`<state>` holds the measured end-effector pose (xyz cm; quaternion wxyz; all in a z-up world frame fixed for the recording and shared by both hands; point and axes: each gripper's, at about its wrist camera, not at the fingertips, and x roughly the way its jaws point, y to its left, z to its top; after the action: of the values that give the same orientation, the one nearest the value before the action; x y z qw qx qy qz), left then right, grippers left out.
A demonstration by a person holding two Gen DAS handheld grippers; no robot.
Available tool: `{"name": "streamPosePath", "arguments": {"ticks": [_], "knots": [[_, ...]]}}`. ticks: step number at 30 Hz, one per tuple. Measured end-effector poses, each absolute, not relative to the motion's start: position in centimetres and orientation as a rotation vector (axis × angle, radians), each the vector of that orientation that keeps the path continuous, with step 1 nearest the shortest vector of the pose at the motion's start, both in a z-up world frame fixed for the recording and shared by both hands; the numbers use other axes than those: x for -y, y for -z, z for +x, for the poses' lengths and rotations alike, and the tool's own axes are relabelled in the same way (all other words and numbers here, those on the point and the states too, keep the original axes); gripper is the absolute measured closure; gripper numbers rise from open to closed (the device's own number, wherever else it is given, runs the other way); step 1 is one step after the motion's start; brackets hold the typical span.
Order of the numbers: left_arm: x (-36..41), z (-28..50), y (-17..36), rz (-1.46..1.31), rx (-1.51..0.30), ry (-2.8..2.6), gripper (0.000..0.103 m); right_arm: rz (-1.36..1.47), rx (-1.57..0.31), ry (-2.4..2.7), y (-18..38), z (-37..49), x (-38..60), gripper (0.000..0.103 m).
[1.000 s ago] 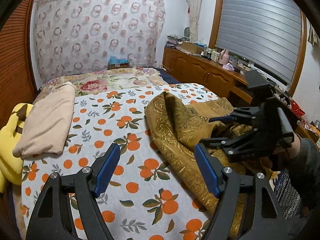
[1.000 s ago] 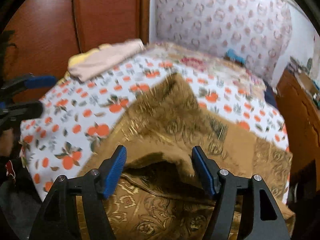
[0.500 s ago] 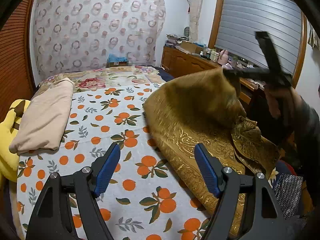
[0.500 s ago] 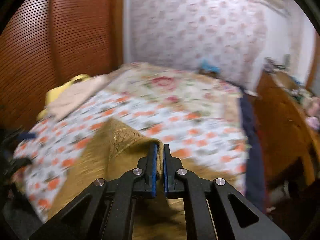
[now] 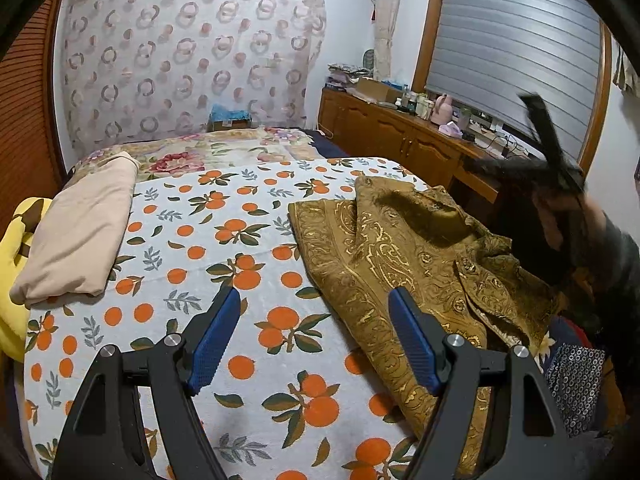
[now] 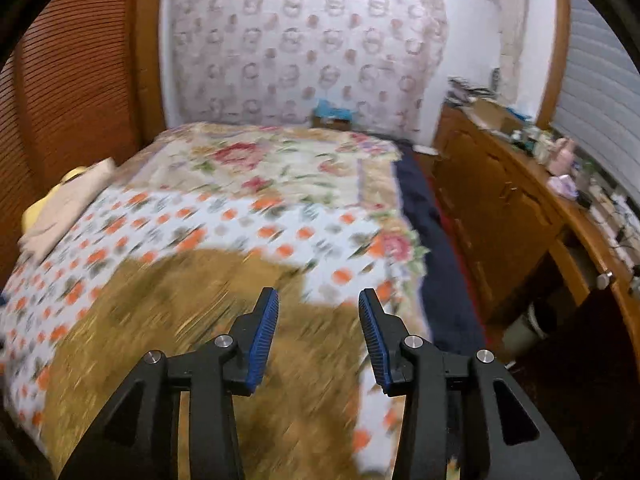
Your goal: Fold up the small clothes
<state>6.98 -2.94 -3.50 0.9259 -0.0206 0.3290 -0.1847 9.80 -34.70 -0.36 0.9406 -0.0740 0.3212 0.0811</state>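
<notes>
Left gripper jaws wide apart, nothing between pads, hovering over orange-print sheet. Gold brocade garment lying rumpled just ahead and right of its right finger, draped toward bed edge. Folded beige cloth well off to the left, next to yellow plush. Right gripper jaws just been opening, now parted, nothing clamped; garment blurred below and left of its fingertips, not touching pads. Wooden cabinet off to its right.
</notes>
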Motion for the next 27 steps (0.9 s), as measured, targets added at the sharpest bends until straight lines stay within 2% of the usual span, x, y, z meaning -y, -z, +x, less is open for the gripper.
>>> {"name": "streamPosePath", "arguments": {"ticks": [9,10,12,19,20,21,22,24,27], "knots": [[4.5,6.9,3.9,-0.031,-0.684,0.399,0.026,-0.121,-0.73,-0.327,5.2,3.8,32.4,0.059],[4.6,6.8,3.9,-0.031,-0.686,0.4,0.026,-0.116,-0.731,-0.342,5.1,3.0,32.3,0.058],[4.9,6.8,4.0,-0.032,-0.688,0.404,0.026,-0.12,-0.738,-0.359,5.8,3.2,31.5,0.044],[4.8,6.5,4.2,-0.034,-0.692,0.413,0.026,-0.141,-0.807,-0.336,8.0,3.2,30.6,0.044],[4.9,6.4,4.3,-0.035,-0.694,0.414,0.026,-0.148,-0.808,-0.338,8.2,3.1,30.5,0.054],[4.8,6.5,4.3,-0.036,-0.694,0.415,0.026,-0.152,-0.804,-0.353,8.4,3.1,30.5,0.084],[4.9,6.5,4.4,-0.037,-0.696,0.417,0.026,-0.157,-0.807,-0.374,8.6,2.9,30.5,0.096],[5.0,6.4,4.4,-0.039,-0.697,0.42,0.026,-0.165,-0.79,-0.394,8.4,2.1,30.8,0.101],[4.9,6.5,4.4,-0.041,-0.695,0.424,0.026,-0.128,-0.733,-0.388,7.1,0.1,32.7,0.102]]}}
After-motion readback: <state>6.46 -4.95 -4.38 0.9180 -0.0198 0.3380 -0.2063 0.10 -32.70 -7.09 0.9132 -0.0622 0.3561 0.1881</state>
